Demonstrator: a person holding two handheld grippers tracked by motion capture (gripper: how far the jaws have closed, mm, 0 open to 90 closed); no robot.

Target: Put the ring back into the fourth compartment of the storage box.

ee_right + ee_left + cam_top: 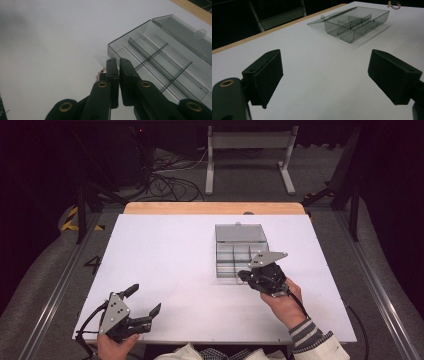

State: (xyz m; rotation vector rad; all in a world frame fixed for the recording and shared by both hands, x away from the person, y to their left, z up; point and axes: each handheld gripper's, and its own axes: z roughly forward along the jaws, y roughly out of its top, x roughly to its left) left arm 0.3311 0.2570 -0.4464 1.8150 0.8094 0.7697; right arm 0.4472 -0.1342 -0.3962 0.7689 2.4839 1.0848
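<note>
A clear smoky plastic box [240, 251] with dividers sits on the white table, its lid [239, 232] folded open at the back. The box [354, 23] is far off to the right in the left gripper view. My right gripper [243, 276] hovers at the box's near edge, jaws shut on a small pinkish beaded piece [99, 73] that peeks out beside the jaws [393, 5]. In the right gripper view the shut right gripper [118, 61] points at the near corner of the box [162, 62]. My left gripper [147, 298] stands open near the table's front left, with nothing between its jaws [324, 75].
The white tabletop [165, 250] has a wooden strip [215, 208] along its far edge. Beyond it stand a metal frame [250, 150] and loose cables [170, 182] on the floor. The box compartments look bare.
</note>
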